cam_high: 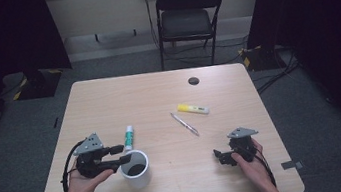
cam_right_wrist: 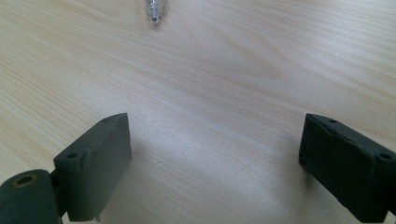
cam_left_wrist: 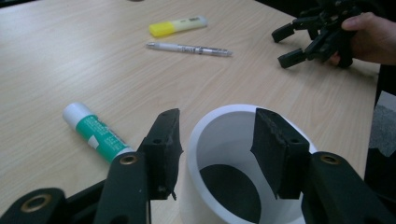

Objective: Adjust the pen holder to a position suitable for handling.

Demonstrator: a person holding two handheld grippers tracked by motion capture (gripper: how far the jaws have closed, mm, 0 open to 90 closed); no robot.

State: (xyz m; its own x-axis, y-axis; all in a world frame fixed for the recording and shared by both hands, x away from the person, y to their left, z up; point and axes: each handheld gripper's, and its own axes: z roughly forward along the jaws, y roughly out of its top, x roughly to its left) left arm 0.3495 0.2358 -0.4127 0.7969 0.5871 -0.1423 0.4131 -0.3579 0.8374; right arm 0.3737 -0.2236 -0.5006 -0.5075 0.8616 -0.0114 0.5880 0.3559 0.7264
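Note:
A white cup (cam_high: 136, 170) stands at the table's front left. My left gripper (cam_high: 124, 152) is open at its rim. In the left gripper view one jaw is outside the cup (cam_left_wrist: 219, 135) and the other over its opening, with the wall between them. A green and white glue stick (cam_high: 128, 137) lies just behind the cup. A silver pen (cam_high: 184, 124) and a yellow highlighter (cam_high: 193, 108) lie mid-table. My right gripper (cam_high: 219, 158) is held open low over bare wood at the front right, jaws toward the cup, nothing between them. The pen's tip (cam_right_wrist: 153, 9) shows ahead of it.
A black round grommet (cam_high: 193, 80) sits in the wooden table (cam_high: 158, 92) near the far edge. A dark folding chair (cam_high: 187, 20) stands behind the table. Cables and stand bases lie on the grey carpet at both sides.

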